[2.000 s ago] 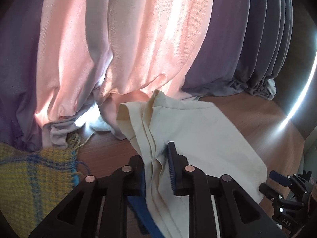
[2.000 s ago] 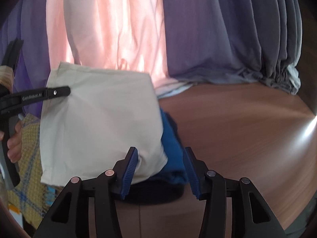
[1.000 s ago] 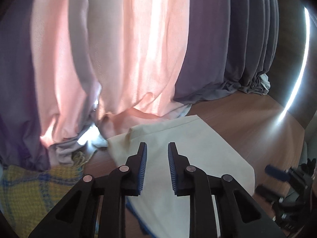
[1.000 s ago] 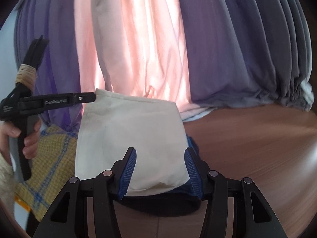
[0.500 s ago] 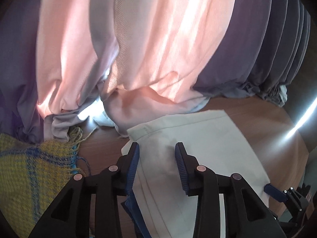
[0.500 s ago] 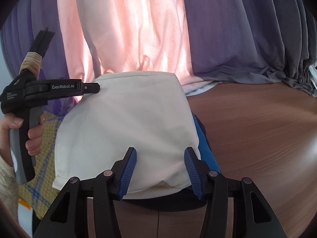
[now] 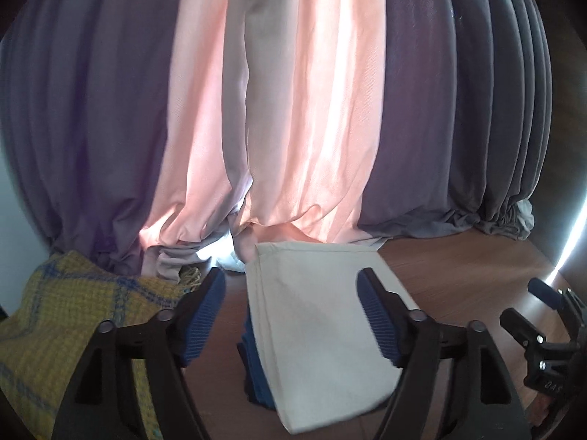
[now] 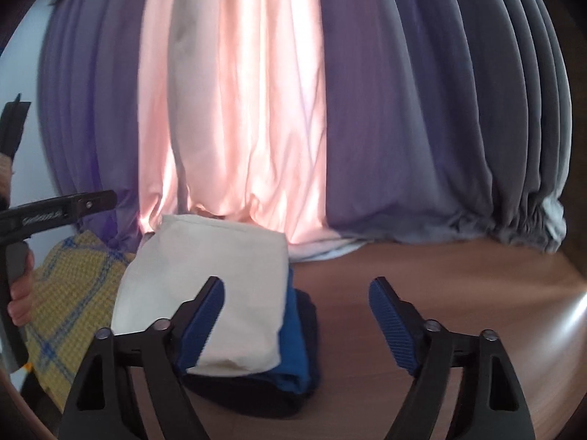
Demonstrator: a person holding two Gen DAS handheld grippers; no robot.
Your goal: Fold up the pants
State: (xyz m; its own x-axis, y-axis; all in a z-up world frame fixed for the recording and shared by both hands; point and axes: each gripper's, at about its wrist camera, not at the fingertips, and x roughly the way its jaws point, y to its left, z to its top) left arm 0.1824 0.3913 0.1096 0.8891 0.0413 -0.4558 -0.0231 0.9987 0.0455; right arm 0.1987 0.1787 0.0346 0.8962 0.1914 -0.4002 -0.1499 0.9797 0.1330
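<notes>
Resting folded on the bench (image 8: 458,293), the cream pants (image 8: 205,286) lie on a blue garment (image 8: 293,330), with a yellow checked cloth (image 7: 66,315) to their left and curtains (image 7: 293,110) behind. Both jaws have just been opened: the left hand-held gripper (image 7: 290,315) and right hand-held gripper (image 8: 297,315) are spread, pinching nothing, so the fold appears released and finished. Only the right view shows the dark layer beneath the blue garment.
</notes>
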